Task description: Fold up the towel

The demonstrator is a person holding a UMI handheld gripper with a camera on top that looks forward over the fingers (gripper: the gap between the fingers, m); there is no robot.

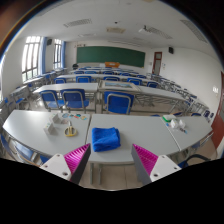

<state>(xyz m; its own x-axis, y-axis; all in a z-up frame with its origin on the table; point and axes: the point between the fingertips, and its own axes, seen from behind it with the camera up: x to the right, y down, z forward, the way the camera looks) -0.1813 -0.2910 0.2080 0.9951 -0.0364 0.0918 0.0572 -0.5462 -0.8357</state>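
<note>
Your gripper point(112, 160) sits raised above the near edge of the white counter point(150, 130), aimed level across the room, and its jaws are released: the two magenta pads point(76, 158) stand well apart with nothing between them. Far to your left, tall windows point(32, 58) line the wall. On the counter left of centre lie a few small items point(62, 126), too small to name; one looks like a low round dish with something pale beside it. The blue towel point(106, 139) lies bunched in a loose heap on the counter just ahead of the jaws, slightly nearer the left finger, and neither finger touches it. Beyond the counter you see rows of desks with blue chairs point(118, 102) tucked behind them, and on the far wall a dark green chalkboard point(110, 56); no writing on it can be read. To the right on the counter rests another small pale object point(177, 123), hard to make out. The counter's far ends curve away and are cut off on both sides.
</note>
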